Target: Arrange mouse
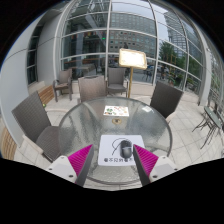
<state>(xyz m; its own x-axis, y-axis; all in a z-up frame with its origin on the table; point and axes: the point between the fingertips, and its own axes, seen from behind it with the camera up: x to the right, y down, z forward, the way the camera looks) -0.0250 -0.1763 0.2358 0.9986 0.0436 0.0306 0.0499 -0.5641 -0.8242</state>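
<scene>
Gripper (113, 160) held above a round glass table (85, 125), angled downward, fingers spread apart, mouse (124, 148) on white mat (112, 152) just ahead, chairs around.

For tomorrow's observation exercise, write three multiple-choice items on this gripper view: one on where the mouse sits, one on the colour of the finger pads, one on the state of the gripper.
1. Where is the mouse?
A. On a chair
B. On the white mat on the glass table, between and just ahead of the fingers
C. On the floor

2. What colour are the finger pads?
A. Magenta
B. Green
C. Yellow

3. What state is the gripper in?
A. Shut on the mouse
B. Shut on nothing
C. Open, touching nothing

Answers: 1 B, the dark mouse lies on the mat; 2 A, both inner faces show magenta; 3 C, the fingers stand wide apart.
</scene>
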